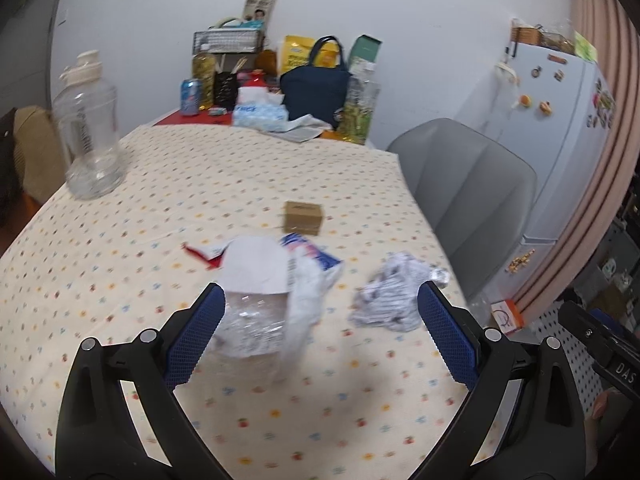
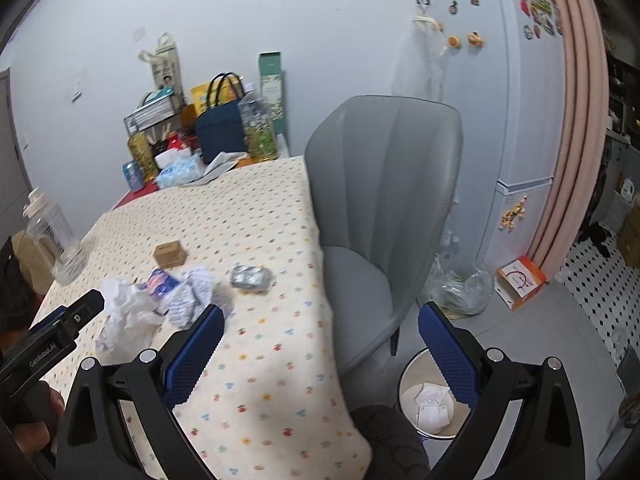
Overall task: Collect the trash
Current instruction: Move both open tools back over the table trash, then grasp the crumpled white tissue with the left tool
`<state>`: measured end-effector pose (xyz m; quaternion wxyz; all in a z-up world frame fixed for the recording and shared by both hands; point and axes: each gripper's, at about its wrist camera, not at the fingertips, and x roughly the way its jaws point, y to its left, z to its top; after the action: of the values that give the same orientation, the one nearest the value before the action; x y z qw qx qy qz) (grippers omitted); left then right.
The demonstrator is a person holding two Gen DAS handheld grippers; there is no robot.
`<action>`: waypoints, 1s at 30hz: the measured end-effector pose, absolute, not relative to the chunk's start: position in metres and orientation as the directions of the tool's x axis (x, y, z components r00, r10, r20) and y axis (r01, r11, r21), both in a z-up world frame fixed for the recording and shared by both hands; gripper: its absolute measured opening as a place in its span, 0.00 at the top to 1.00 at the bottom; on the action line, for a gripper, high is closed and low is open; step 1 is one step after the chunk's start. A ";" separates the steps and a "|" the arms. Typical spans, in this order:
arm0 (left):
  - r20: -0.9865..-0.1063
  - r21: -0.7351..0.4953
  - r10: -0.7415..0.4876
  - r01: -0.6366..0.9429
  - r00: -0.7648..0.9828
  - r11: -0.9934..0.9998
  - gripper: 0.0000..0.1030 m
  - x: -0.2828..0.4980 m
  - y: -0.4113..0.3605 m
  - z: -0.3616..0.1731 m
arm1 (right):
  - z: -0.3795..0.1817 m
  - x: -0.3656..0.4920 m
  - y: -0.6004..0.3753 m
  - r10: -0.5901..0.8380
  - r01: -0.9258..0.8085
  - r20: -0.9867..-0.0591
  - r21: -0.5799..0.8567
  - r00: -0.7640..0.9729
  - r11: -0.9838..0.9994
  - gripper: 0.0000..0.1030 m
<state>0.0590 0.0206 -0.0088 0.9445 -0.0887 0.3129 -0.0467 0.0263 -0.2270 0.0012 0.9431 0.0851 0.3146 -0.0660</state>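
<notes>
My left gripper (image 1: 320, 320) is open just above the dotted tablecloth (image 1: 200, 168). A crumpled clear plastic wrapper with a white sheet (image 1: 256, 300) lies between its fingers, close to the left one. Crumpled printed paper (image 1: 388, 296) sits by the right finger. Behind them are a blue-and-red packet (image 1: 312, 252), a red-and-white wrapper (image 1: 204, 254) and a small cardboard box (image 1: 303, 218). My right gripper (image 2: 322, 344) is open and holds nothing, over the table's right edge. A foil wad (image 2: 251, 278) lies ahead of it. A white bin (image 2: 428, 400) with paper inside stands on the floor below.
A grey chair (image 2: 380, 208) stands against the table's right side. A clear bottle (image 1: 90, 132) is upright at the far left. Bags, jars and a can crowd the table's far end (image 1: 280, 80). A fridge (image 2: 500, 100), a plastic bag (image 2: 460, 288) and an orange box (image 2: 520, 280) are right.
</notes>
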 end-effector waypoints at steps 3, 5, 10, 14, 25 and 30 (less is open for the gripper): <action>-0.592 -0.214 -0.145 0.020 0.793 0.977 0.07 0.059 0.034 -0.015 | -0.004 0.028 -0.211 -0.052 0.148 -0.614 0.106 0.788 0.983 0.07; -0.596 -0.216 -0.149 0.021 0.789 0.976 0.07 0.060 0.038 -0.019 | -0.009 0.031 -0.203 -0.043 0.131 -0.623 0.096 0.781 0.987 0.07; -0.620 -0.206 -0.159 0.036 0.768 0.978 0.15 0.068 0.035 -0.029 | -0.020 0.038 -0.195 -0.023 0.114 -0.645 0.099 0.764 0.989 0.07; -0.648 -0.206 -0.167 0.041 0.743 0.978 0.25 0.078 0.030 -0.039 | -0.025 0.040 -0.196 -0.024 0.112 -0.648 0.094 0.761 0.989 0.07; -0.649 -0.187 -0.140 0.021 0.748 0.982 0.95 0.083 0.023 -0.032 | -0.036 0.051 -0.199 -0.007 0.110 -0.664 0.113 0.747 0.987 0.07; -0.615 -0.184 -0.098 -0.021 0.782 0.983 0.95 0.080 0.037 -0.019 | -0.037 0.059 -0.190 0.021 0.079 -0.664 0.121 0.747 0.990 0.07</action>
<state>0.0801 0.0366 -0.0190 0.9397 -0.0906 0.3293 -0.0204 0.0589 -0.1897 -0.0372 0.9320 0.0707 0.3551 -0.0154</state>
